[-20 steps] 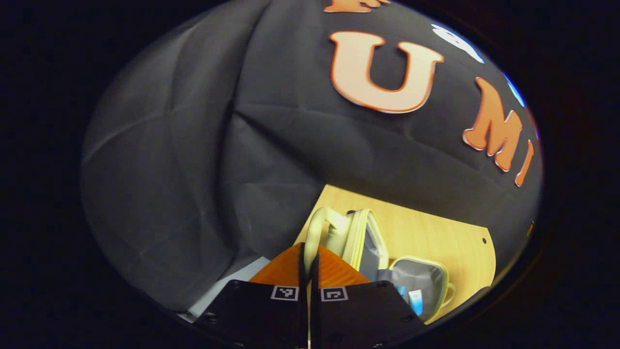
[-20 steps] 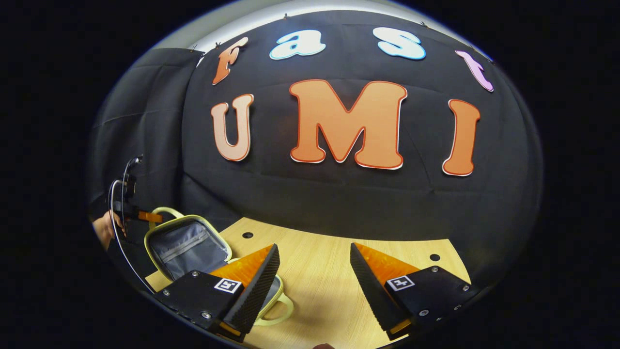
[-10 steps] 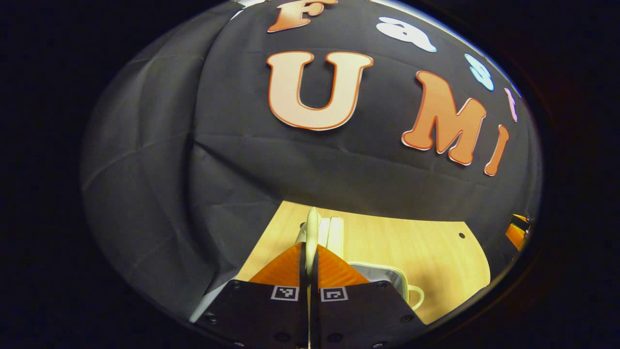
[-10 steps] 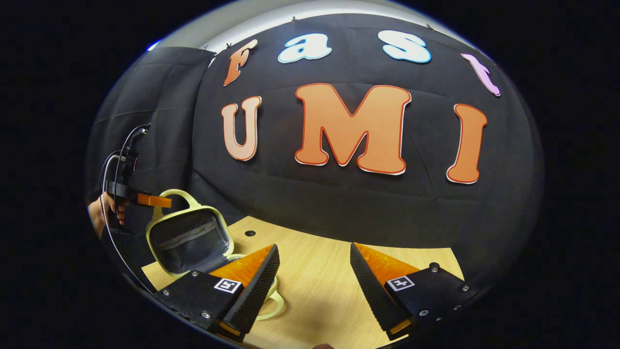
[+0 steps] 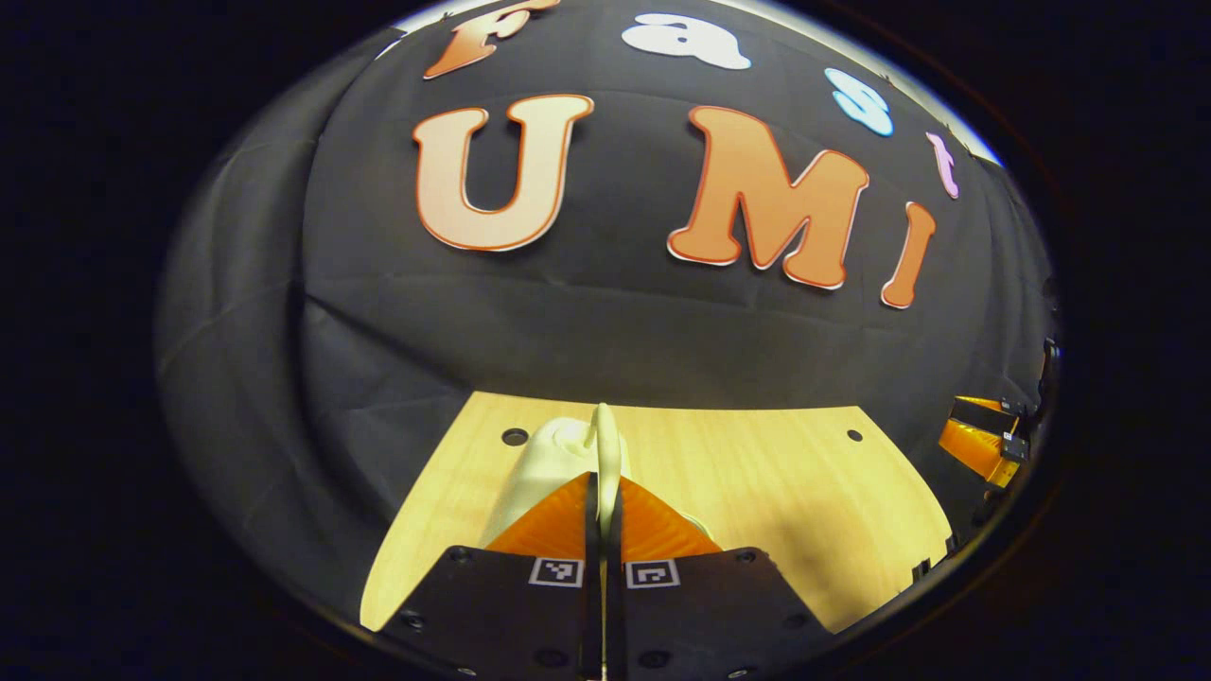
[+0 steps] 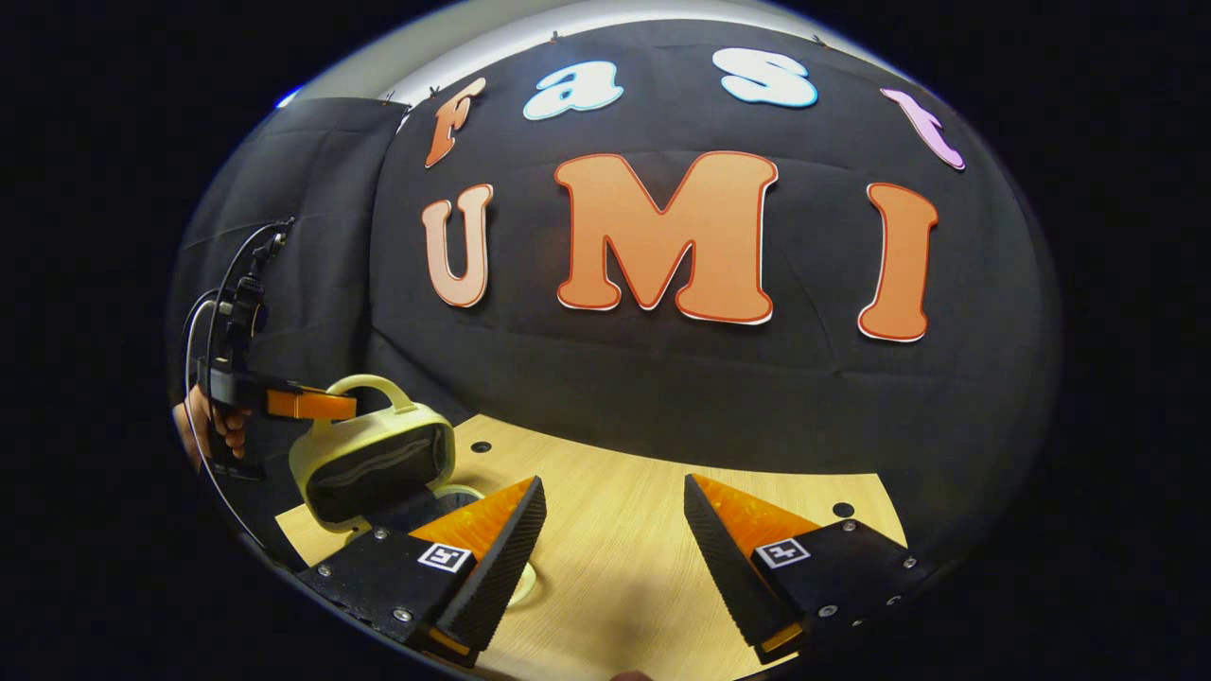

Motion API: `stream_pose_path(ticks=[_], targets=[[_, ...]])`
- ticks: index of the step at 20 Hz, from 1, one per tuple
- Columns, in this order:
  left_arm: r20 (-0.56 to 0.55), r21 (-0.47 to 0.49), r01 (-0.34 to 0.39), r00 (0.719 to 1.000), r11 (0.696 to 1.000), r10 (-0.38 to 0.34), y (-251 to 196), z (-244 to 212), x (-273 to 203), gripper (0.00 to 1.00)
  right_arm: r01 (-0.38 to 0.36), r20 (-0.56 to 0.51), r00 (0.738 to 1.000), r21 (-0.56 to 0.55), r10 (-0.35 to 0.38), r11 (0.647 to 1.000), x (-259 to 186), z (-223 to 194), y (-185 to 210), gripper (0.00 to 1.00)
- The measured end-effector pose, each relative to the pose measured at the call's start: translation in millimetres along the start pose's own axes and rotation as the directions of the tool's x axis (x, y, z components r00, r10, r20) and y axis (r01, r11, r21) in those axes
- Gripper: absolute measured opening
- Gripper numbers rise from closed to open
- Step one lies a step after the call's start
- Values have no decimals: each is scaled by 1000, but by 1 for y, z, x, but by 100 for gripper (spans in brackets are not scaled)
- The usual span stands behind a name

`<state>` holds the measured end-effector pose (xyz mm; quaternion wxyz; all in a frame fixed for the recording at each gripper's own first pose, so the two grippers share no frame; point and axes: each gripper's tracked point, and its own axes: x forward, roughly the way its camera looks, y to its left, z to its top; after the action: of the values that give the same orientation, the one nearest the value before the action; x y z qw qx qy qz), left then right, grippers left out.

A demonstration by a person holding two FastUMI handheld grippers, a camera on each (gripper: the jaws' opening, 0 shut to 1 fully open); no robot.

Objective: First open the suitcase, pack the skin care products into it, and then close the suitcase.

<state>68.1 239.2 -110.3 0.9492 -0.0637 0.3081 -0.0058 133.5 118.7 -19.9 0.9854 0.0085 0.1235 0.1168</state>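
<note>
In the left gripper view, the left claw (image 5: 603,492) sat at 6 o'clock, its fingers pressed together on the thin handle (image 5: 605,445) of the pale yellow suitcase lid (image 5: 544,463), which rose just beyond them over the wooden tabletop (image 5: 776,482). In the right gripper view, the right claw (image 6: 613,530) was at 6 o'clock, fingers spread wide with nothing between them, hovering above the tabletop. Farther off at 9 o'clock, a hand (image 6: 201,426) held the left claw to the handle, and the lid hung tilted over the suitcase base (image 6: 454,497), partly lowered and not yet seated.

By my judgement the closing step was under way, near the end of the task. The grip on so thin a handle could slip, letting the lid drop skewed. The base was not held, so a sideways push might slide it across the tabletop and leave the rims misaligned. Whether the skin care products lay flat inside could not be told; one standing proud would block the lid.
</note>
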Motion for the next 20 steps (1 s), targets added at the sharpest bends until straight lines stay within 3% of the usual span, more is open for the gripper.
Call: stream_pose_path(ticks=[5,12,20], targets=[[-43,-33,87,995,996,-88,-51,-26,7,2,0,-3,1000,16,0,1000,-5,-8,-9,93],[-144,2,174,974,985,-172,-116,-83,25,2,5,-27,1000,19,-4,1000,-13,-31,-14,94],[-285,128,165,951,978,-123,-162,-152,57,3,15,-58,998,37,-13,999,-22,-48,-27,94]])
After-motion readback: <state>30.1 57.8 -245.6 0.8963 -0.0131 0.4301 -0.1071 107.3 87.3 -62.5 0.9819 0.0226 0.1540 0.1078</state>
